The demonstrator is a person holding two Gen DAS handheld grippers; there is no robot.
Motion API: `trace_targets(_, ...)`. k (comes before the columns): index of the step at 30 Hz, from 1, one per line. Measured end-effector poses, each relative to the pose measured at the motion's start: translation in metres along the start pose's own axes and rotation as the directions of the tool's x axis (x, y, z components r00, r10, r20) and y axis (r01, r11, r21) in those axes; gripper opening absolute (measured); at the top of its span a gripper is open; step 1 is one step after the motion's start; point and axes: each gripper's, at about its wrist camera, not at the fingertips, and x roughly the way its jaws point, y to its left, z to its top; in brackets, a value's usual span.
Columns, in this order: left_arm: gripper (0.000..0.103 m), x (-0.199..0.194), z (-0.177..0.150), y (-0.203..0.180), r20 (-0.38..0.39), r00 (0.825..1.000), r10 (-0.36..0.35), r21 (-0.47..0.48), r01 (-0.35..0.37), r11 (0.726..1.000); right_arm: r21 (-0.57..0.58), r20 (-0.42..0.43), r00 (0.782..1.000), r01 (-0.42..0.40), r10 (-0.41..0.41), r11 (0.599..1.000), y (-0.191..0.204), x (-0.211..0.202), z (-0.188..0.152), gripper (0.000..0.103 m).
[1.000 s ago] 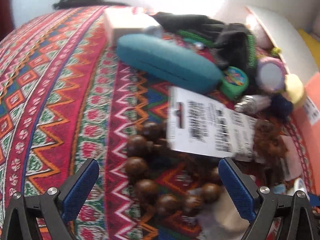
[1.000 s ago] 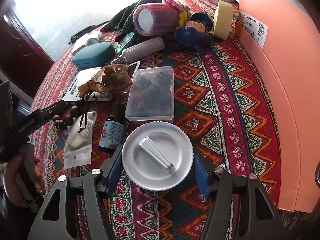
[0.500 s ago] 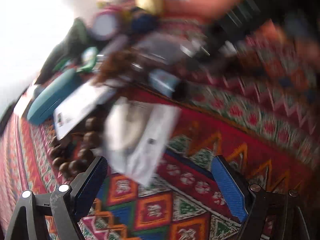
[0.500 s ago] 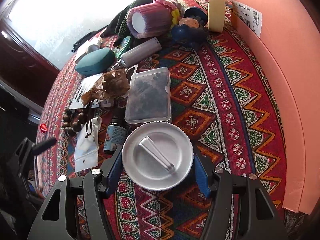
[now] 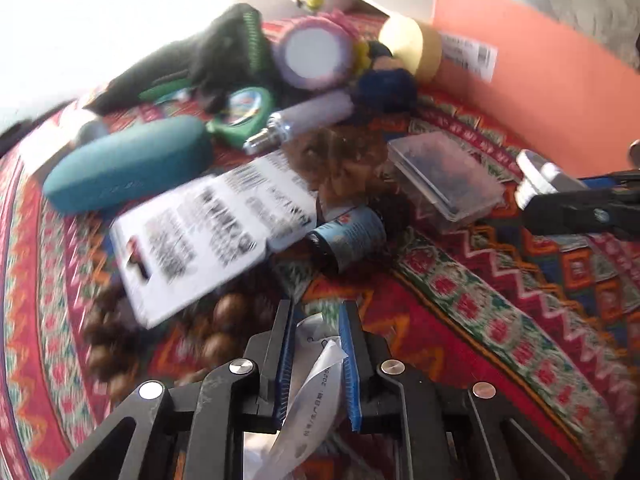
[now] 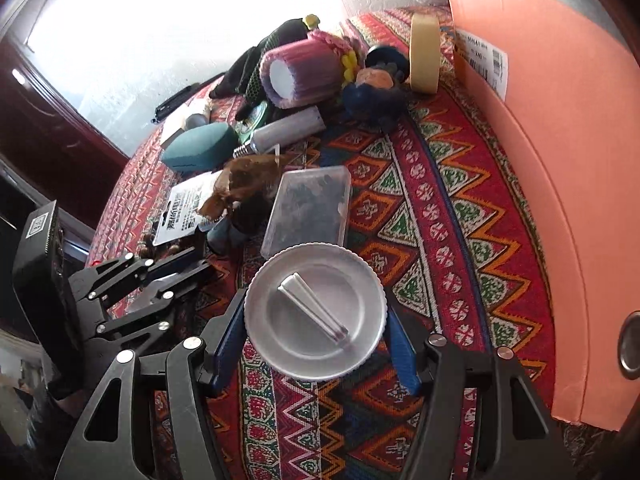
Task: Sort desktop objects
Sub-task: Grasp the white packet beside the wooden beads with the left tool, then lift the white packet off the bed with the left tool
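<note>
A red patterned cloth (image 6: pixel 448 184) covers the counter, with a tall orange box (image 6: pixel 560 152) along one side and bright window light behind the clutter. My left claw (image 5: pixel 316 344) has its jaws drawn in close on a small clear plastic packet (image 5: pixel 320 376), which sticks up between the blue pads, crumpled. My right claw (image 6: pixel 316 316) is clamped across a round metal lid (image 6: pixel 316 312), both pads against its ribbed rim. So I judge I am mid-sort with one item in each claw, both waiting to be carried off. Ahead of the left claw lie wooden beads (image 5: pixel 224 312), a white printed card (image 5: pixel 208 228) partly over them, a small blue bottle (image 5: pixel 348 236) and a teal glasses case (image 5: pixel 128 164); beyond the right claw sits a clear plastic case (image 6: pixel 308 208). Next, I think, each claw must lift clear of the pile and travel to wherever these belong; the orange box looks the likely place, though I cannot tell. The packet is limp and may slip, so I would move steadily.
</note>
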Motion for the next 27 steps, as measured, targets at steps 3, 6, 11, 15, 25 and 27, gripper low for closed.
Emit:
trace_targets(3, 0.016, -0.028, -0.017, 0.002, 0.03, 0.999, -0.011, -0.062, 0.013, 0.998, -0.024, 0.028, 0.999, -0.013, 0.014, 1.0, 0.006, -0.01, -0.001, 0.065)
trace_targets(6, 0.015, -0.057, -0.031, -0.005, 0.07, 0.998, -0.006, -0.077, 0.011, 0.997, -0.042, 0.043, 0.999, -0.021, 0.023, 0.999, 0.014, -0.02, -0.006, 0.065)
trace_targets(11, 0.005, -0.104, -0.05, -0.016, 0.125, 0.992, 0.022, -0.091, -0.01, 0.996, -0.071, 0.083, 0.996, -0.016, 0.022, 0.997, 0.026, -0.047, -0.023, 0.065)
trace_targets(15, 0.005, -0.125, -0.058, -0.015, 0.15, 0.988, 0.03, -0.089, -0.017, 0.996, -0.075, 0.1, 0.994, -0.03, 0.037, 0.997, 0.032, -0.065, -0.037, 0.066)
trace_targets(25, 0.086, -0.106, -0.097, -0.024, 0.077, 0.997, -0.015, -0.057, 0.02, 0.998, -0.097, 0.09, 0.995, -0.042, 0.051, 0.994, 0.036, -0.086, -0.059, 0.066)
trace_targets(27, 0.101, -0.099, -0.1, -0.036, 0.055, 0.998, 0.014, -0.032, -0.012, 0.999, -0.102, 0.086, 0.995, -0.04, 0.048, 0.994, 0.036, -0.086, -0.061, 0.066)
